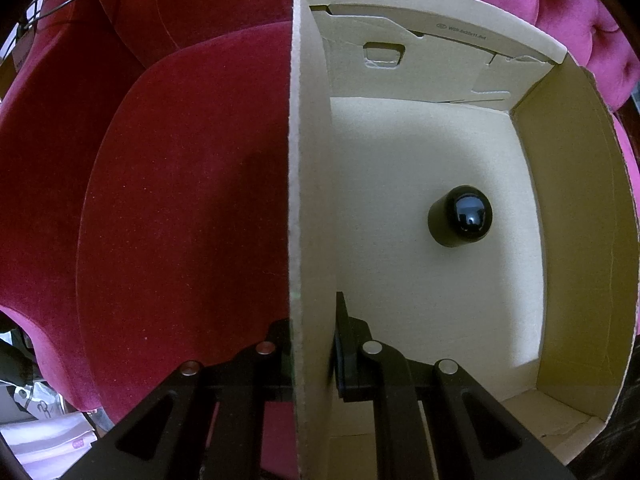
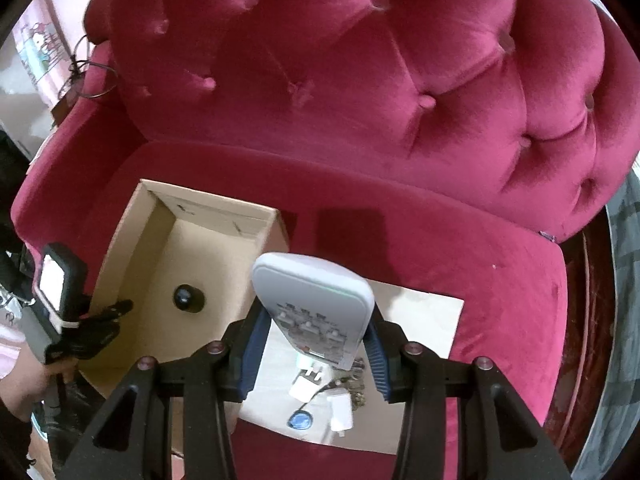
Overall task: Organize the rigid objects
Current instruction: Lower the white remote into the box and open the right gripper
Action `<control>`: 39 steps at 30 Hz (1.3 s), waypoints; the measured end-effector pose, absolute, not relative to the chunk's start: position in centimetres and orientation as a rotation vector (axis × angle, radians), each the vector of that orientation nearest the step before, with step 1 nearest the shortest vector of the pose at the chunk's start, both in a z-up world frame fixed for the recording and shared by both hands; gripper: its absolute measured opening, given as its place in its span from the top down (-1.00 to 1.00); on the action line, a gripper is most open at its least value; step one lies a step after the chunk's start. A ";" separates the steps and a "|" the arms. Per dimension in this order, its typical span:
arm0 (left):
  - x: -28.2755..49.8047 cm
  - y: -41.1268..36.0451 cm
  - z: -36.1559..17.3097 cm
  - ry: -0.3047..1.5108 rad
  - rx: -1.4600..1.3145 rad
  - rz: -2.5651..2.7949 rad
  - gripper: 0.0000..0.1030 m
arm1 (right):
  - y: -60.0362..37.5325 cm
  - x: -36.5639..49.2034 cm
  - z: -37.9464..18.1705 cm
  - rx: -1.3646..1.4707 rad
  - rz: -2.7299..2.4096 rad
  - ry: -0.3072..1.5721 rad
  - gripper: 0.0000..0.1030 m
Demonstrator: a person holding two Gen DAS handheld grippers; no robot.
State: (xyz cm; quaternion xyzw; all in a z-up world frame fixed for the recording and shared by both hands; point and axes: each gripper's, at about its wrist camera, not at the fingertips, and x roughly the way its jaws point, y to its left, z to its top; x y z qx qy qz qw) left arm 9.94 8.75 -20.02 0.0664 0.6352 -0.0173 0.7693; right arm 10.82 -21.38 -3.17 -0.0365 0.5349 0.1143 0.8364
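A: Item one, the remote control. White, long and flat, buttons facing the camera.
B: Location?
A: Clamped between the blue pads of the right tongs, partway open to its width. Its long axis runs forward, out past the fingertips. It hangs above the brown paper sheet on the red sofa.
B: Item two?
A: The cardboard box, open-topped, on the sofa seat. It lies to the left of the remote and just beside it, as the right wrist view shows.
B: Contents?
A: One black round-topped object, on the box floor, apart from every wall.
B: Left tongs?
A: Pinched tight on the box's side wall, one finger inside, one outside, steadying it.
B: Still on the paper?
A: White chargers, a blue round piece, some small items too blurred to name.
B: Judgement?
A: The right hand has the remote; the box opening lies leftward, probably its destination.
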 end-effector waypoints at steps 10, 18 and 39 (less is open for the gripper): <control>9.9 8.9 -19.9 1.377 0.140 -0.039 0.76 | -16.6 9.8 -0.3 -0.105 0.342 1.097 0.07; 10.0 9.0 -19.9 1.376 0.133 -0.041 0.76 | -12.5 9.2 -0.1 -0.133 0.423 1.098 0.07; 10.0 9.2 -19.5 1.372 0.130 -0.045 0.76 | -5.7 8.6 -7.9 -0.198 0.528 1.248 0.07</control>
